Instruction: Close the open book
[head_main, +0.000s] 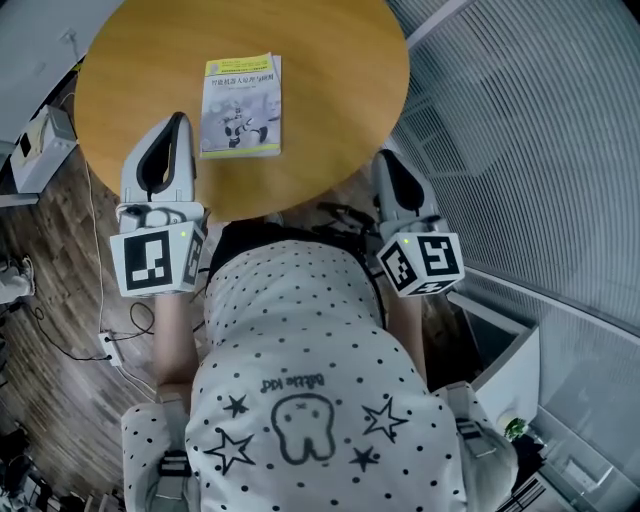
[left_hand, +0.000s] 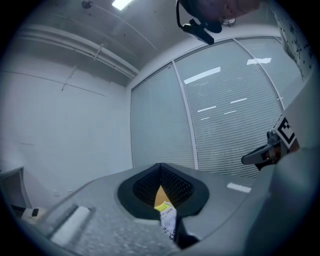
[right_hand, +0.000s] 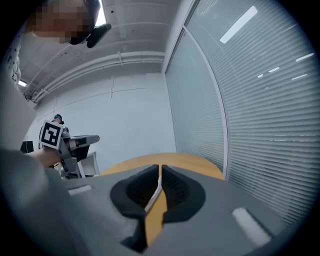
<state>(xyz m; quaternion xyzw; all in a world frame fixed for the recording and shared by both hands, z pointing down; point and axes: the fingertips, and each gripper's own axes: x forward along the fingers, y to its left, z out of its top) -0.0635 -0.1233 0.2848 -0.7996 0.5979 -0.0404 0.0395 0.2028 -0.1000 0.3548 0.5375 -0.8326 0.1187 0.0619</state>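
Left claw, in the head view, sits just left of the book. The book lies flat and cover-up on the round surface, its long axis pointing away from the person. The right claw is farther off, at the near edge.

In the left gripper view, the jaws are together and empty, with a sliver of book showing below.

In the right gripper view, the jaws are together and empty, with no book in sight.

Tabletop runs off the top edge of the head view, and the left tool and right tool cover stretches of its near rim. Book cover print is too small to read. In the left gripper view only a sliver of book peeks through; the tool's body masks the rest.
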